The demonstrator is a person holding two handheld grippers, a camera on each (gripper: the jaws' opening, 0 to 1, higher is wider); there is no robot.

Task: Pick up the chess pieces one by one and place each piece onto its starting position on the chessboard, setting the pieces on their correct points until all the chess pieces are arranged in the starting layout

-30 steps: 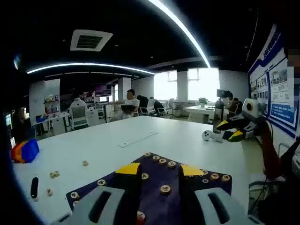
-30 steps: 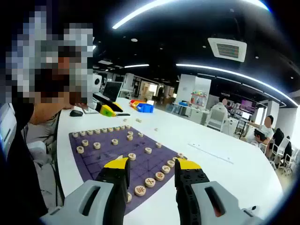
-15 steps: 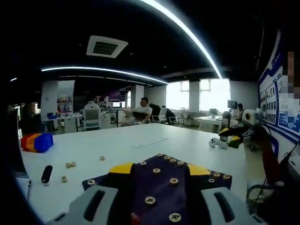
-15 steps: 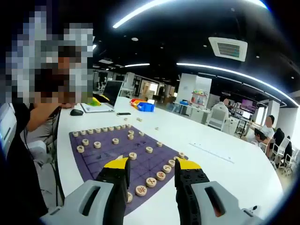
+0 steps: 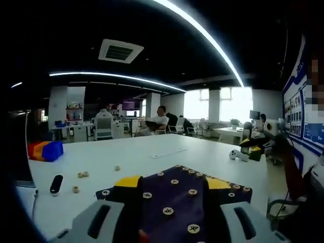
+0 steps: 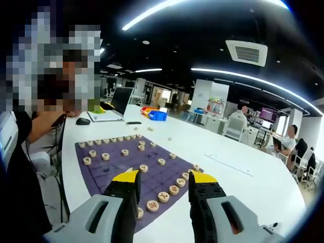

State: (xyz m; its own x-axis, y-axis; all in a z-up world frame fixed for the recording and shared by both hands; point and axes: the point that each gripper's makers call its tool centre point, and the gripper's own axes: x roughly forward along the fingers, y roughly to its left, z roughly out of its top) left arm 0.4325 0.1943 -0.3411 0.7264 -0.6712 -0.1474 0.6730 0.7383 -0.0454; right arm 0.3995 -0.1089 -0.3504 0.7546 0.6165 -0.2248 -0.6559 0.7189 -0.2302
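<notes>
The chessboard (image 6: 132, 164), a purple mat, lies flat on the white worktop (image 6: 238, 182). In the right gripper view its long axis runs from the near left corner away toward the right, one corner pointing at the camera. Round wooden chess pieces (image 6: 144, 168) sit on it: a row along the far left edge, a second row along the right edge, and a few scattered between.

The right gripper (image 6: 163, 183) hovers above the near corner of the mat, its yellow-tipped jaws set apart with nothing between them.

In the left gripper view the chessboard (image 5: 174, 200) spreads out just beyond the left gripper (image 5: 172, 183), with a corner pointing away from the camera. Its jaws stand wide, also holding nothing; a small reddish spot shows low between them, too blurred to identify.

Loose pieces (image 5: 81, 174) lie off the mat on the worktop (image 5: 152, 154), near a dark oblong object (image 5: 56, 184). A red, yellow and blue block (image 5: 45, 150) rests farther back. The right gripper (image 5: 255, 149) shows at the right side of this view. People sit at desks in the office behind.
</notes>
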